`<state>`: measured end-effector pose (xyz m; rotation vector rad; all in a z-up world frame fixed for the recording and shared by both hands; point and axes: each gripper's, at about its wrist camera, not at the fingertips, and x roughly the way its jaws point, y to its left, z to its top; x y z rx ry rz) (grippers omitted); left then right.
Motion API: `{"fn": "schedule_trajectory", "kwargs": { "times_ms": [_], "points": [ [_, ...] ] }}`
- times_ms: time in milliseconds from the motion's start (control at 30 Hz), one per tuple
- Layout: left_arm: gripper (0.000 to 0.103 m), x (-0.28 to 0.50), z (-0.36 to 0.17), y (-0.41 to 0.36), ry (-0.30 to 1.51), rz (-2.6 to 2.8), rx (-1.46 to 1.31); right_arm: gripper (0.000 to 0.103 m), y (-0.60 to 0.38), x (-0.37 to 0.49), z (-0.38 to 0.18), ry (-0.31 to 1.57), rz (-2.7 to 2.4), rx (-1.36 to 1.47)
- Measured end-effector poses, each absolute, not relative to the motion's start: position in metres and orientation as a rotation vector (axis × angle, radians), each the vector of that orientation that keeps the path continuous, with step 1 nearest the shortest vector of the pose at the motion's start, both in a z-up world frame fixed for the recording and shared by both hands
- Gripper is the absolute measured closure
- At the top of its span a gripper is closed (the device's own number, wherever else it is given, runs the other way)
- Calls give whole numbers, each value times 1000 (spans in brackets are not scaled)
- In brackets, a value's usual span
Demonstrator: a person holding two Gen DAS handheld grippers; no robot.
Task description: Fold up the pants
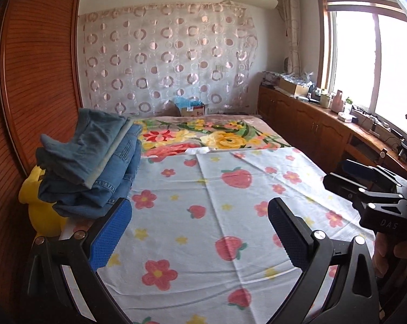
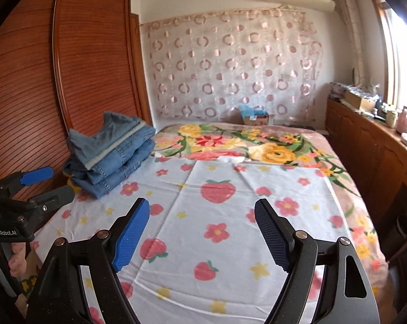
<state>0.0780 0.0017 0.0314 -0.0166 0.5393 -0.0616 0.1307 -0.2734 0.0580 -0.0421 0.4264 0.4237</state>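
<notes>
Right wrist: pants (image 2: 111, 151) left of jaws

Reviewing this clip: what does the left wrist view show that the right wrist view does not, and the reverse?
Only the left wrist view: a yellow plush toy beneath the folded blue denim jeans stack, and the bright window panes in full. Only the right wrist view: the whole wooden slatted wardrobe door, and fingers holding the left gripper. Both show the jeans stack, the strawberry-print white sheet over a floral blanket, and both grippers open with nothing between their blue pads, the right gripper included.
</notes>
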Motion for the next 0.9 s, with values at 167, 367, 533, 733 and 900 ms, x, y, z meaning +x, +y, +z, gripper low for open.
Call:
{"fn": "schedule_trajectory", "kwargs": {
  "times_ms": [167, 367, 533, 733, 900],
  "points": [
    [2, 66, 42, -10, 512, -67, -8, 21, -280, 107, 65, 379, 382, -20],
    [2, 54, 49, -15, 494, -68, -5, 21, -277, 79, 68, 343, 356, -32],
    [2, 49, 54, -15, 475, -61, 4, 21, -276, 72, 60, 329, 338, -31],
    [2, 48, 55, -14, 473, -63, 3, 21, -279, 64, 56, 320, 326, -28],
    [2, 47, 55, -14, 473, -62, 3, 21, -283, 62, 57, 317, 326, -25]
  ]
}}
